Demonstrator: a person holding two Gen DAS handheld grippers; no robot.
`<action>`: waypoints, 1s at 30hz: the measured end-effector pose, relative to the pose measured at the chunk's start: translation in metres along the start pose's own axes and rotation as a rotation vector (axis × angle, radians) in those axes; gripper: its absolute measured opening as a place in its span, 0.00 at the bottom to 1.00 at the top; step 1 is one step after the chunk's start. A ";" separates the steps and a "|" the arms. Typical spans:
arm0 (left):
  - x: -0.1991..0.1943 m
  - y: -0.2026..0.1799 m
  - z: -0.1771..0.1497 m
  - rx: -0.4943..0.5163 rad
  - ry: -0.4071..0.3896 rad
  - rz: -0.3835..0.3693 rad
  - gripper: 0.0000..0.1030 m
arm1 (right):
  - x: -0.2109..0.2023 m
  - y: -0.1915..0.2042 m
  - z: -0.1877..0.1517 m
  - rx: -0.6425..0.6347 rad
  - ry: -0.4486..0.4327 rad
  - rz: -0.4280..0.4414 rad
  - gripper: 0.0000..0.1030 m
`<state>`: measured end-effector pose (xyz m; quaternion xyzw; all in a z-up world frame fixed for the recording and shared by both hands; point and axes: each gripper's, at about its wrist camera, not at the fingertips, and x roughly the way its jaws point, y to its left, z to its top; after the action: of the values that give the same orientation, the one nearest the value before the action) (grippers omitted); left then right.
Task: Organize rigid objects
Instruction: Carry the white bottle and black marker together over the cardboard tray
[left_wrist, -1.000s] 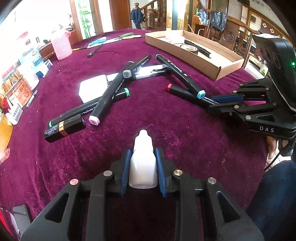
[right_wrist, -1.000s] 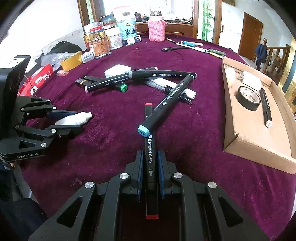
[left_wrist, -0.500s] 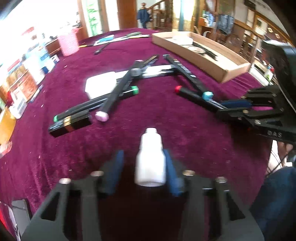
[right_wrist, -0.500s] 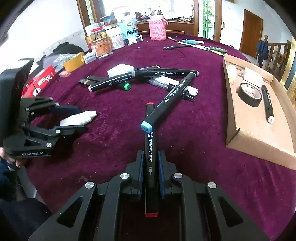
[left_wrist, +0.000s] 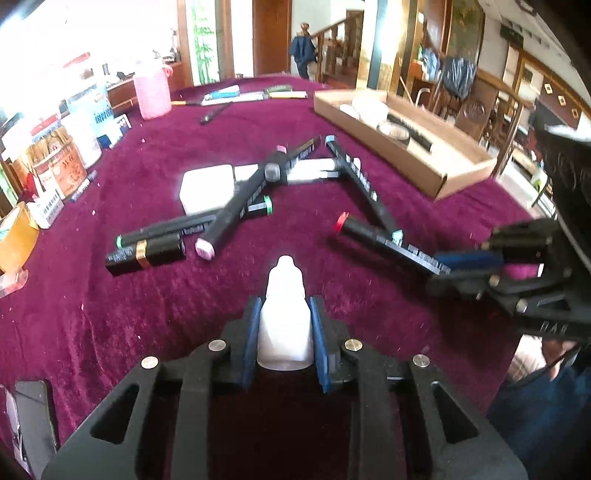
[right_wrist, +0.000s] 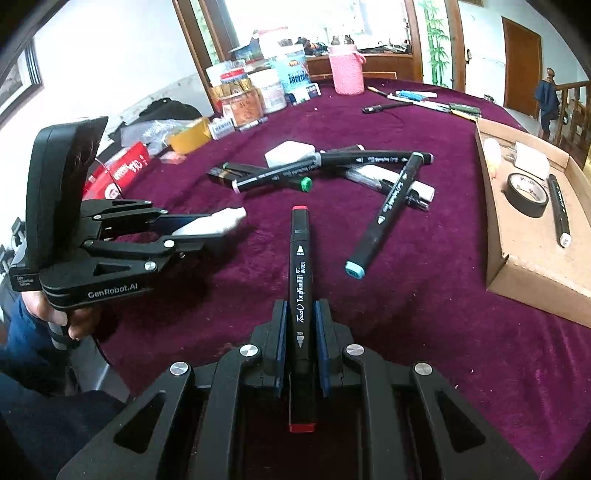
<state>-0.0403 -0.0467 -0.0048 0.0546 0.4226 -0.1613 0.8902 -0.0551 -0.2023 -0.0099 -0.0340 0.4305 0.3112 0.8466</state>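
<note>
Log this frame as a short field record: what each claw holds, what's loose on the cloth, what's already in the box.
left claw: shut on white dropper bottle, nozzle pointing forward
right claw: shut on red-capped marker, lengthwise between the fingers
loose on cloth: teal-capped marker; green-capped marker beneath pink-capped marker; white block
cardboard box: black tape roll, one black marker, white items at far end
surface: purple velvet cloth

Daylight from the tall bright windows overexposed the far background. The left wrist view was softly motion-blurred; the right stayed sharp. Fisheye bending curved the crimson velvet tablecloth, corners vignetted black.
</note>
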 end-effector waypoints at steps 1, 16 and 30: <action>-0.003 -0.001 0.003 -0.007 -0.013 -0.008 0.23 | -0.001 0.000 0.000 0.001 -0.006 0.002 0.13; -0.006 -0.049 0.055 -0.015 -0.103 -0.113 0.23 | -0.041 -0.056 0.004 0.201 -0.141 0.000 0.13; 0.018 -0.111 0.123 0.018 -0.106 -0.202 0.23 | -0.094 -0.139 0.006 0.368 -0.260 -0.071 0.13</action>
<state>0.0242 -0.1849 0.0641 0.0111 0.3768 -0.2566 0.8900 -0.0147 -0.3585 0.0349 0.1463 0.3659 0.1993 0.8972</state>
